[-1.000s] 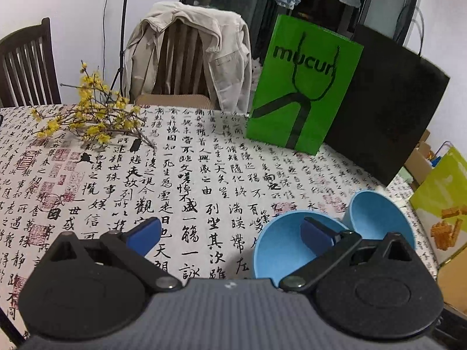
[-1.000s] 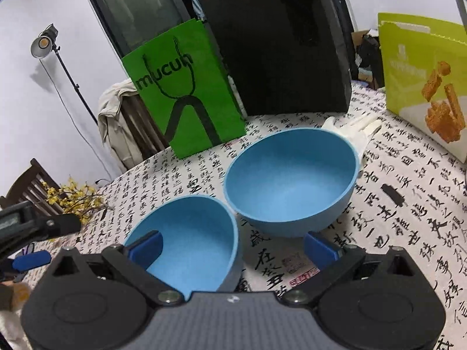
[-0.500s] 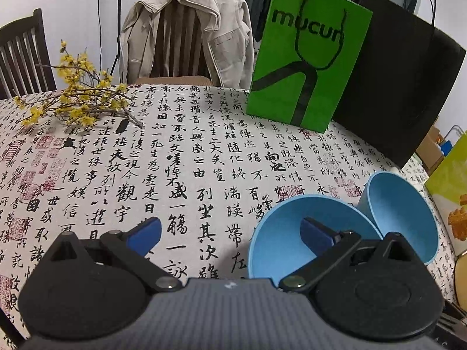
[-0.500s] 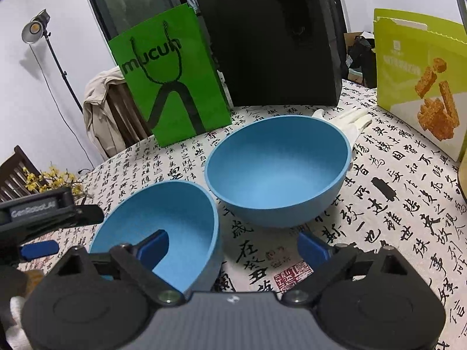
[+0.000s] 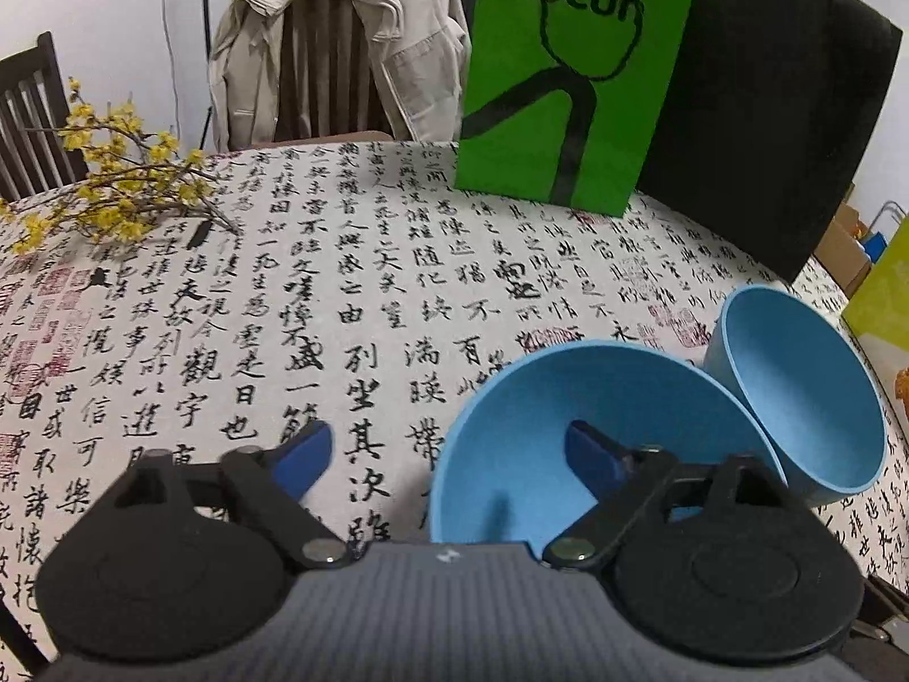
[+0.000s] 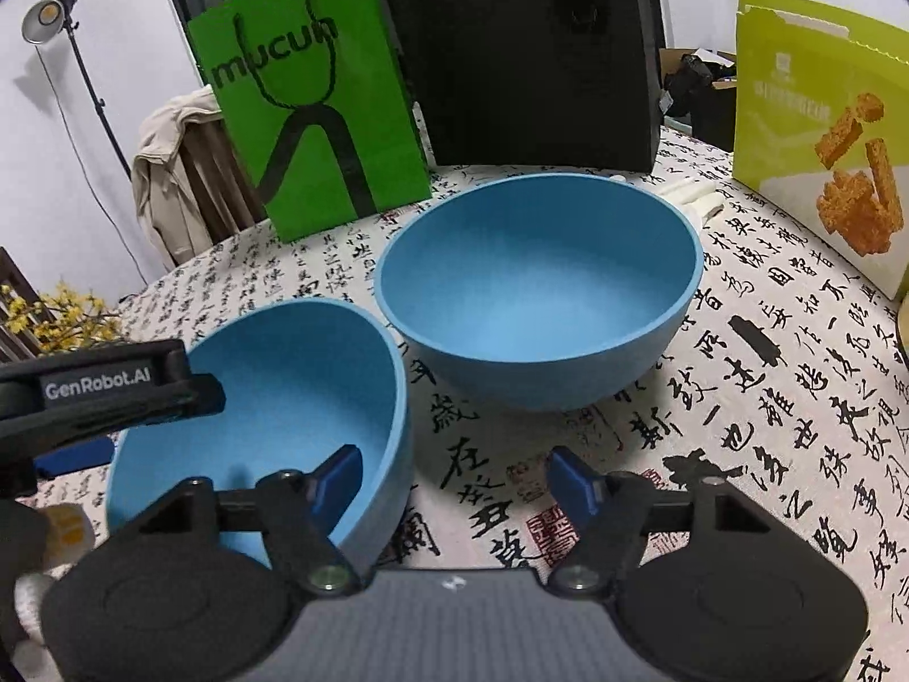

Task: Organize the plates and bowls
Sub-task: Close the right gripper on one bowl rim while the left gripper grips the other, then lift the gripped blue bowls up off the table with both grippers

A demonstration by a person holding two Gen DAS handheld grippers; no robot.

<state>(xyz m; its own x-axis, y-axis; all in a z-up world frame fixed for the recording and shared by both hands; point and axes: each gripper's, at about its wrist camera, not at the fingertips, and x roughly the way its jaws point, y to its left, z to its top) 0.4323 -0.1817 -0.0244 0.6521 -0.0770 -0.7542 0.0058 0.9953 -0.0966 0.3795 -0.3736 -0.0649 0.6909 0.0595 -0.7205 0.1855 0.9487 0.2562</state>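
1. The left gripper (image 5: 443, 446) and right gripper (image 6: 454, 474) have just been closing, each straddling one rim of the near matte-blue round plastic bowl (image 6: 295, 392); pads not yet pressing.
2. Risk: uneven pinches could tip it against the larger blue bowl (image 6: 540, 284), touching beside it.
3. Both are empty, upright on the calligraphy-print tablecloth (image 6: 767, 398).

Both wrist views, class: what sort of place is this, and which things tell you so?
Most likely a dining area in a home. A wooden chair with a beige jacket draped over it stands at a table under a calligraphy-print cloth, with paper shopping bags and blue bowls on it.
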